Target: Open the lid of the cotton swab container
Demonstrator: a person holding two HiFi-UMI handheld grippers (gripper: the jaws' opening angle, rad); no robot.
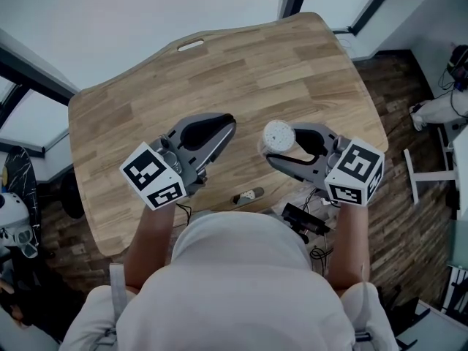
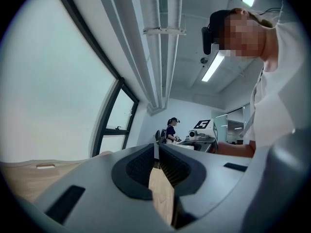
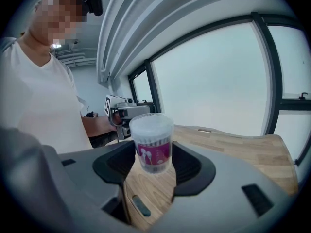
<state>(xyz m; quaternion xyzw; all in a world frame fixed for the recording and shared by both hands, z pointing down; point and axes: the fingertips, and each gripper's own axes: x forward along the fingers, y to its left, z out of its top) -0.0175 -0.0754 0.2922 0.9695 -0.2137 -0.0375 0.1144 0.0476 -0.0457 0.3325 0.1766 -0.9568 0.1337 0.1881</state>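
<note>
The cotton swab container (image 1: 278, 134) is a clear round tub with a white lid and a pink label. It is held upright above the wooden table (image 1: 219, 72), with my right gripper (image 1: 281, 142) shut on its sides. In the right gripper view the container (image 3: 151, 140) stands between the dark pads (image 3: 192, 166), lid on top. My left gripper (image 1: 229, 123) hovers just left of it, shut, with nothing between its fingers. In the left gripper view the left gripper (image 2: 157, 149) has its ribbed pads closed together.
The table has a slot handle (image 1: 191, 45) near its far edge. A small controller (image 1: 248, 195) and cables (image 1: 307, 221) sit below the near edge by my body. Windows run along the far side. Another person (image 2: 171, 129) stands far across the room.
</note>
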